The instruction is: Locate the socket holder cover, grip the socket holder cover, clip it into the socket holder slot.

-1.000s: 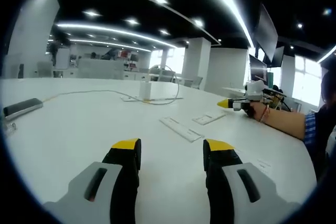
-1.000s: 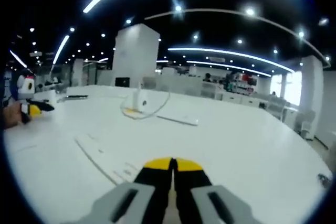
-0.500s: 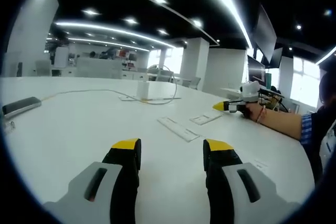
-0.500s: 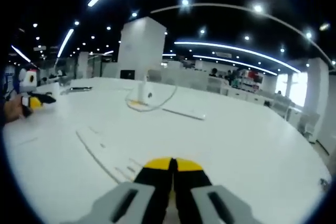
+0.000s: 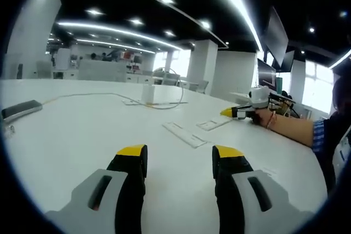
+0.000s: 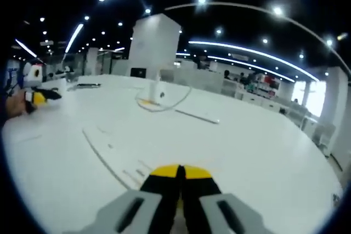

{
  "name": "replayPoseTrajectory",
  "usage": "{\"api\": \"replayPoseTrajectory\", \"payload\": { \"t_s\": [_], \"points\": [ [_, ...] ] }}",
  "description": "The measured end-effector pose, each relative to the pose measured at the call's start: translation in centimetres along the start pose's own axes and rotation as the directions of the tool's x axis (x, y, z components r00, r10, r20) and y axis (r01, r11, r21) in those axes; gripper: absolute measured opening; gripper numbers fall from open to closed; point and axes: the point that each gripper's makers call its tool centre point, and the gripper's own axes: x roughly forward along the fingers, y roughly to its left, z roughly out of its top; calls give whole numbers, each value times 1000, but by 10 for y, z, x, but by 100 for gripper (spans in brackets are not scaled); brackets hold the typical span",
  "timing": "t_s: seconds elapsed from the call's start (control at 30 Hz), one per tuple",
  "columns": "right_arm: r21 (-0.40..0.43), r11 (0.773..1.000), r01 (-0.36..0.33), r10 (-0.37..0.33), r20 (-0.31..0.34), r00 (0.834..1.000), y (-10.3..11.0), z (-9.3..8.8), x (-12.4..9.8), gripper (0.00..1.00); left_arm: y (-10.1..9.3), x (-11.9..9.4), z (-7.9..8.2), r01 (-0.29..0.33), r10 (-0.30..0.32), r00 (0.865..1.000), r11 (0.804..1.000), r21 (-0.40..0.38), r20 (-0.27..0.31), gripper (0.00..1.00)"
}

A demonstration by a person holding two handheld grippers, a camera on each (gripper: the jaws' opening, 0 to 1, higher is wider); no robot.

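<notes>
Left tongs (image 5: 178,160) are seen low over the white bench (image 5: 82,130), jaws held wide apart with nothing between them. Right tongs (image 6: 179,172) are pressed fully together, yellow tips touching, nothing visibly gripped. In the left gripper view, a long flat white strip, taken to be the socket holder (image 5: 185,134), is laid on the bench ahead of the jaws, with a smaller flat white piece, possibly the socket holder cover (image 5: 214,124), just beside its far end; which is which cannot be told for certain. In the right gripper view the same long strip (image 6: 109,154) is seen running away to the left of the jaws. A white adapter with a looped cable (image 5: 149,95) is stood further back. A phone (image 5: 21,110) is laid at the left edge.
</notes>
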Motion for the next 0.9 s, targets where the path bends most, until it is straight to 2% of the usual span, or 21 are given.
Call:
{"api": "replayPoseTrajectory", "payload": {
  "t_s": [0.6,0.9],
  "points": [
    [-17,1000,-18,19,5,1000,9,0,-1,4,3,-1,0,-8,8,1000,1000,1,-1,48],
    [-33,998,-50,50,10,999,15,2,1,4,3,-1,0,-9,9,1000,1000,0,-1,48]
  ]
}}
